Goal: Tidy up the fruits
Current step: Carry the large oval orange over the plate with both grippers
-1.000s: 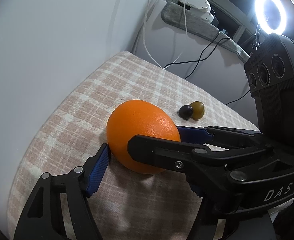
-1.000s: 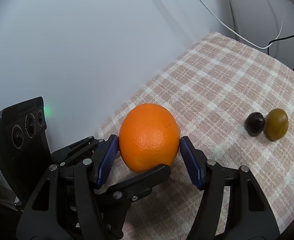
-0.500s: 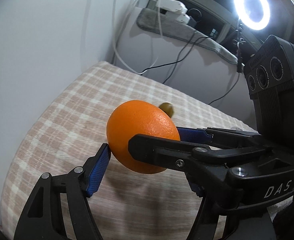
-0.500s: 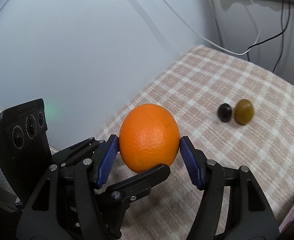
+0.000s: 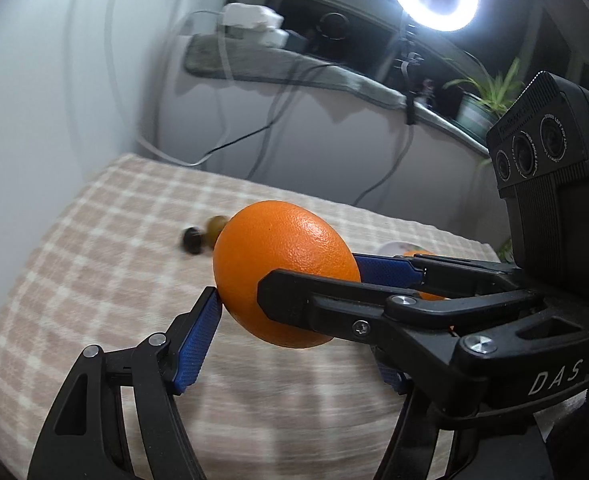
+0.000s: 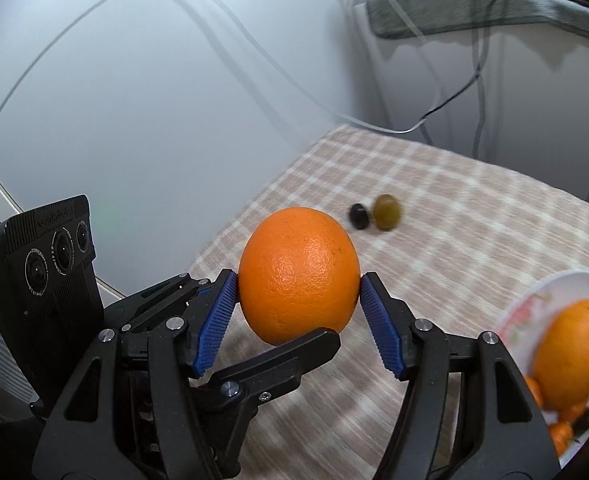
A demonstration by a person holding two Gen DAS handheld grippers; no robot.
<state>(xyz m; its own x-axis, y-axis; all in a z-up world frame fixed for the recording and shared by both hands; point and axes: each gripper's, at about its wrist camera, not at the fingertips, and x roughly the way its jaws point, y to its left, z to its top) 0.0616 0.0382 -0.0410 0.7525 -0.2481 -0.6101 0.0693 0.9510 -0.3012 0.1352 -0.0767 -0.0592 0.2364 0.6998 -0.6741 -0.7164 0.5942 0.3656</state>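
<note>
Both grippers are on one orange at frame centre, held clear above the checked cloth. The right gripper pinches it between blue pads; the left gripper clamps it crosswise. A dark fruit and olive-green fruit touch beyond, and lower right a plate carries another orange.

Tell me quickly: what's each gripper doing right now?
Left gripper: closed on the orange.
Right gripper: closed on the same orange.
</note>
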